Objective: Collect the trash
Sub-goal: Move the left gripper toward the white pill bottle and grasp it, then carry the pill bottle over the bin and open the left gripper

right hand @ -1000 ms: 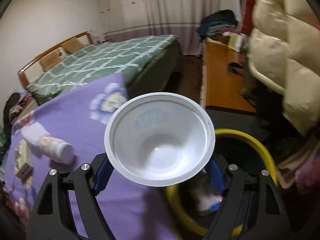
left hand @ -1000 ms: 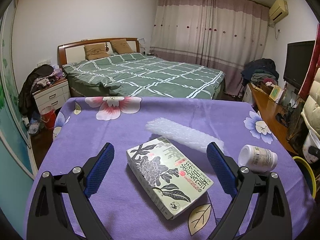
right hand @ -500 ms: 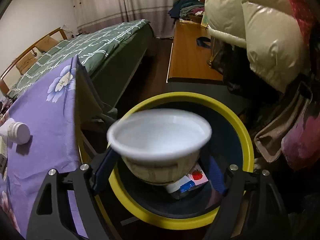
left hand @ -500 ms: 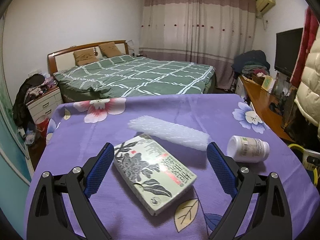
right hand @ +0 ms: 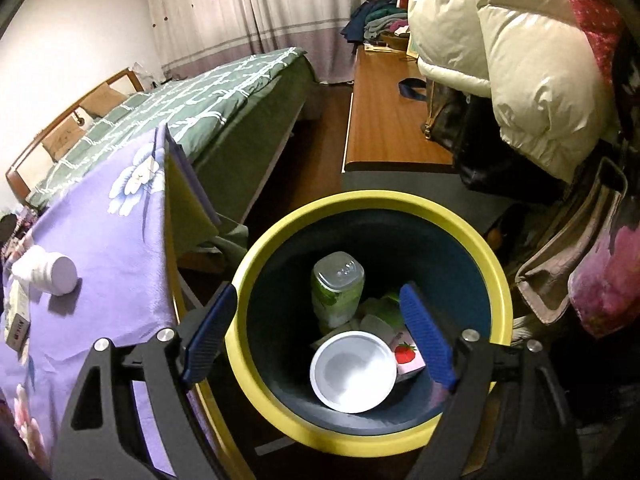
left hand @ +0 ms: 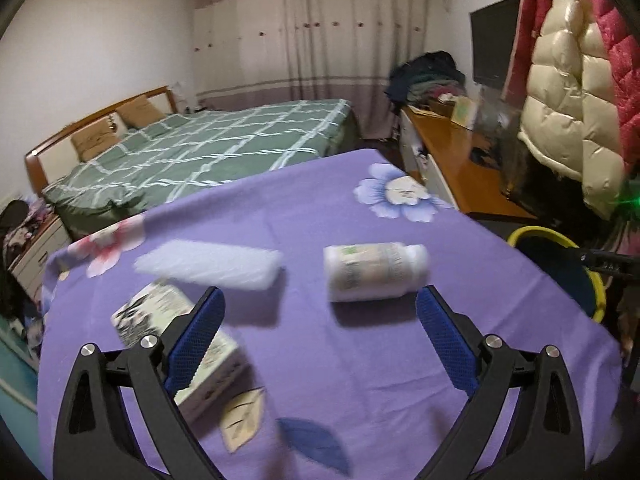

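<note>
My left gripper (left hand: 320,312) hovers over the purple flowered tablecloth (left hand: 304,220), its jaws opening wide with nothing between them. A white pill bottle (left hand: 374,272) lies on its side just beyond the fingers. A white foam strip (left hand: 208,265) and a printed box (left hand: 176,344) lie to its left. My right gripper (right hand: 318,316) hangs open over the yellow-rimmed bin (right hand: 500,292). The white bowl (right hand: 353,371) lies inside the bin beside a clear bottle (right hand: 338,294) and a strawberry carton (right hand: 408,358). The pill bottle (right hand: 46,274) shows at the table's edge.
A green checked bed (left hand: 200,156) stands behind the table. A wooden desk (right hand: 392,120) and hanging puffy coats (right hand: 500,48) crowd the right side near the bin (left hand: 560,264). A nightstand (left hand: 28,252) is at far left.
The white bowl left my right gripper and dropped into the bin. My left gripper swung right, from over the box to in front of the pill bottle, and rolled.
</note>
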